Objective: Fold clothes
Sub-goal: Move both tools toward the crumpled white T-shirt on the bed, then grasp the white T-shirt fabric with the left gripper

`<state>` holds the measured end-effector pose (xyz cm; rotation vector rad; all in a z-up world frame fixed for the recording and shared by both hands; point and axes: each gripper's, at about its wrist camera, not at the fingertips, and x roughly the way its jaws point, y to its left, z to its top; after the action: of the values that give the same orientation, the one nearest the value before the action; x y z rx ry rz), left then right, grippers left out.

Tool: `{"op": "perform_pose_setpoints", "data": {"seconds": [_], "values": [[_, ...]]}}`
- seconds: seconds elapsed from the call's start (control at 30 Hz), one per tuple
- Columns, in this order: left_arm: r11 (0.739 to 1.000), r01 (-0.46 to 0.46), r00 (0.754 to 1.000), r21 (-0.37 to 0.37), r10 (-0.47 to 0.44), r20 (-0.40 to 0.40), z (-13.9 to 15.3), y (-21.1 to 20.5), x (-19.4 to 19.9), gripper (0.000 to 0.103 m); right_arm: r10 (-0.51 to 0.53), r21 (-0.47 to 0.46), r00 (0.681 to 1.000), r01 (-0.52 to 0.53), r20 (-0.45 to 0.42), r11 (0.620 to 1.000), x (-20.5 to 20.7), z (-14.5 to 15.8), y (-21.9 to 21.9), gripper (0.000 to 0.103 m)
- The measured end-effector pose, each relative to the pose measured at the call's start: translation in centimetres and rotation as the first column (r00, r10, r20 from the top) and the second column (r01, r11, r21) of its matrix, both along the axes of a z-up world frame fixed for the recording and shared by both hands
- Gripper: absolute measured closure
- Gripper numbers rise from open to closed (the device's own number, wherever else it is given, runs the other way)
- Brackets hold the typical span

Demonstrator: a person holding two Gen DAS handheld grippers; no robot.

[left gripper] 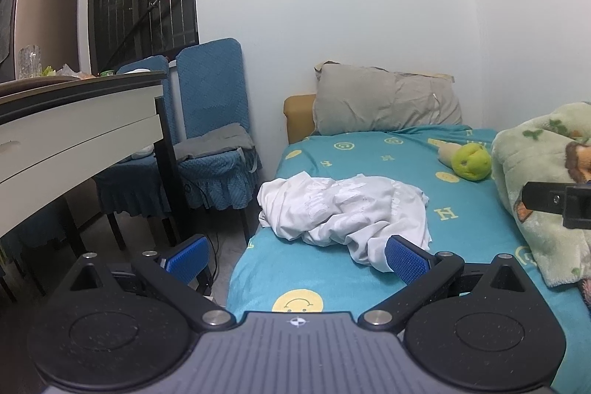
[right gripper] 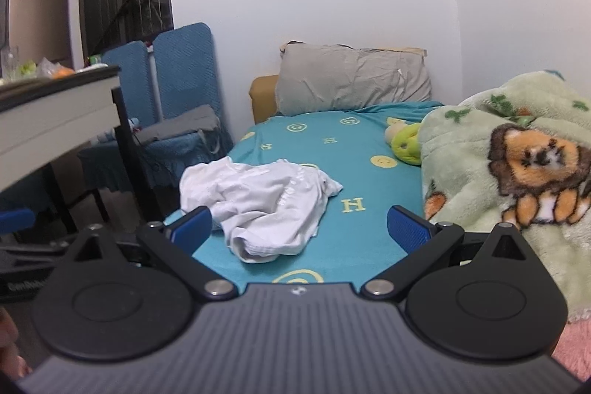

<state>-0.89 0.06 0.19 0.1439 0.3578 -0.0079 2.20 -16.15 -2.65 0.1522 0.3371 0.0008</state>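
A crumpled white garment (left gripper: pixel 343 209) lies in a heap on the teal bed sheet (left gripper: pixel 369 150), near the bed's left edge; it also shows in the right wrist view (right gripper: pixel 258 202). My left gripper (left gripper: pixel 295 259) is open and empty, short of the garment's near edge. My right gripper (right gripper: pixel 299 228) is open and empty, with the garment's near edge between its blue fingers (right gripper: pixel 406 228) in the image. Part of the right gripper (left gripper: pixel 561 204) shows at the right edge of the left wrist view.
A green lion-print blanket (right gripper: pixel 517 172) is piled on the bed's right side. A grey pillow (right gripper: pixel 354 80) and a green plush toy (left gripper: pixel 471 161) lie at the bed's head. A table (left gripper: pixel 74 120) and blue-covered chairs (left gripper: pixel 210 120) stand left of the bed.
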Motion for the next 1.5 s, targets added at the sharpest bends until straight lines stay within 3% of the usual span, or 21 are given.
{"op": "perform_pose_setpoints", "data": {"seconds": [0.13, 0.17, 0.27, 0.33, 0.4, 0.5, 0.67, 0.77, 0.9, 1.1, 1.17, 1.33, 1.5], "values": [[0.999, 0.007, 1.0, -0.031, -0.008, -0.008, 0.2, 0.3, 0.2, 0.0, -0.014, -0.016, 1.0, 0.014, 0.0, 1.0, 0.0, 0.1, 0.3, 0.001], [0.999, 0.007, 1.0, -0.038, -0.008, -0.013, 0.1, 0.3, 0.4, 0.0, -0.016, -0.024, 1.0, 0.016, 0.005, 1.0, -0.1, 0.0, 0.4, 0.005], [0.999, 0.011, 1.0, -0.042, -0.011, -0.012, 0.0, 0.3, 0.4, 0.0, -0.019, -0.039, 1.0, 0.019, 0.003, 0.999, -0.1, -0.2, 0.7, 0.035], [0.999, 0.008, 1.0, -0.033, -0.008, -0.01, -0.1, 0.2, 0.3, 0.0, -0.015, -0.017, 1.0, 0.015, -0.006, 1.0, 0.0, -0.5, 0.4, 0.045], [1.0, 0.004, 1.0, -0.024, -0.004, -0.012, -0.2, 0.1, 0.3, 0.0, -0.015, -0.007, 1.0, 0.015, -0.006, 1.0, 0.0, -0.7, 0.3, 0.068], [0.999, 0.008, 1.0, -0.033, -0.009, -0.018, -0.3, 0.0, 0.5, 0.0, -0.021, -0.007, 1.0, 0.021, 0.015, 1.0, 0.1, -0.2, 0.4, 0.084], [0.998, 0.032, 0.999, -0.05, -0.034, -0.035, -0.7, 0.0, 1.0, 0.0, -0.035, 0.028, 0.996, 0.033, 0.083, 0.999, 0.4, 2.0, 0.5, 0.084], [0.998, 0.055, 0.997, -0.037, -0.057, -0.052, -1.3, -0.5, 1.4, 0.0, -0.073, -0.008, 0.985, 0.075, 0.154, 0.997, 0.9, 4.3, 0.4, 0.083], [0.997, 0.077, 0.994, -0.018, -0.078, -0.07, -2.1, -1.1, 1.9, 0.0, -0.058, 0.027, 0.993, 0.055, 0.104, 0.998, 2.7, 5.3, -0.8, 0.083], [0.99, 0.14, 0.984, 0.001, -0.14, -0.109, -3.3, -1.9, 3.2, 0.0, -0.057, 0.041, 0.998, 0.056, 0.009, 0.998, 3.0, 2.3, -1.4, 0.083], [0.987, 0.16, 0.978, 0.024, -0.155, -0.142, -3.9, -2.5, 4.5, 0.001, -0.061, 0.049, 0.998, 0.061, -0.004, 0.997, 2.4, 1.7, -1.4, 0.083], [0.975, 0.221, 0.938, -0.012, -0.216, -0.269, -5.7, -3.8, 9.0, 0.005, -0.052, 0.11, 0.999, 0.053, -0.008, 0.993, 1.9, 1.5, -2.7, 0.083], [0.978, 0.206, 0.939, 0.041, -0.186, -0.289, -7.1, -5.2, 12.9, 0.004, -0.072, 0.087, 0.997, 0.074, -0.021, 0.993, 2.6, 1.2, -4.0, 0.082]]}}
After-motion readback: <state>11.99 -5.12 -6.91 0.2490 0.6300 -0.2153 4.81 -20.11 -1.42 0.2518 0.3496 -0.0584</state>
